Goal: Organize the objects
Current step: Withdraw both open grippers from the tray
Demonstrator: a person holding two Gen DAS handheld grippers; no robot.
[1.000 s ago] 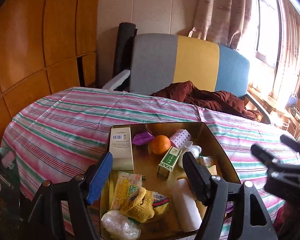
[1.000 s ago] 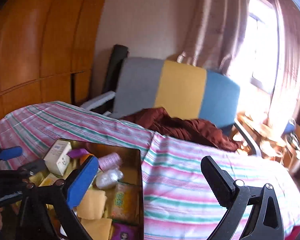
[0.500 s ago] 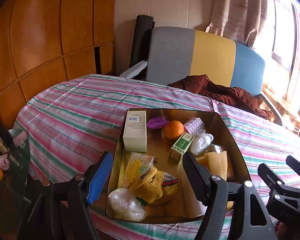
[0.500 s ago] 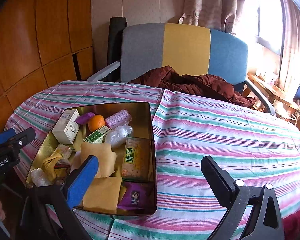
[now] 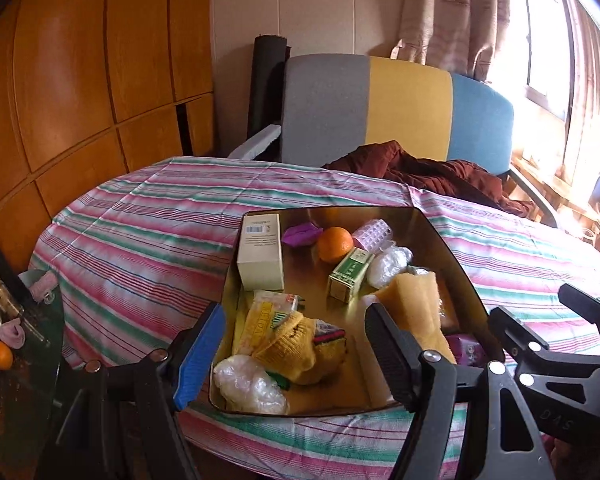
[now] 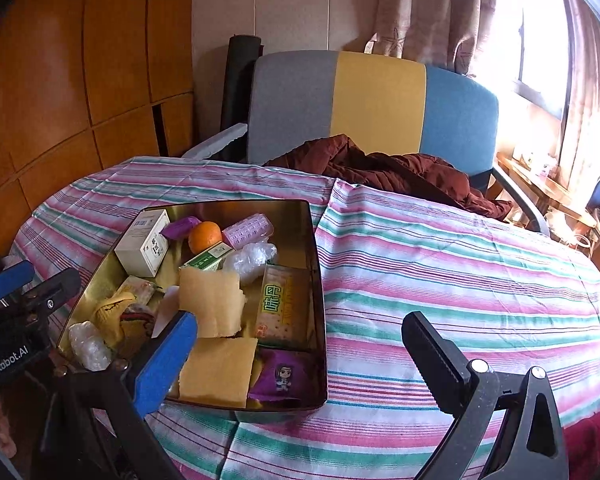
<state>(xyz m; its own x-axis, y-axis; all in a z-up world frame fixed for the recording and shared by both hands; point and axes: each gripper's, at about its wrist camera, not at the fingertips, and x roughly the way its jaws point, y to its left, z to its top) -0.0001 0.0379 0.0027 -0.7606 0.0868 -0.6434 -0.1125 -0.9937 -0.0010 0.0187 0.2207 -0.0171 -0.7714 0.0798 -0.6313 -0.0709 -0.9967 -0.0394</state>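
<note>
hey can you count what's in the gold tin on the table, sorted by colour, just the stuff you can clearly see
In the tin:
Orange: 1, the orange
White: 1, the white box
Green: 1, the green box
Pink: 1, the hair roller
Purple: 2, the wrapper and the cartoon pouch
Clear plastic: 2, bag and bag
Total: 8; yellow things overlap too much to count.

One gold metal tray (image 6: 318, 280); inside: one white cardboard box (image 6: 144, 246), one round orange (image 6: 205, 236), one green carton (image 6: 208, 259), two yellow sponge slabs (image 6: 212, 302), two clear plastic wads (image 5: 250, 384).
</note>
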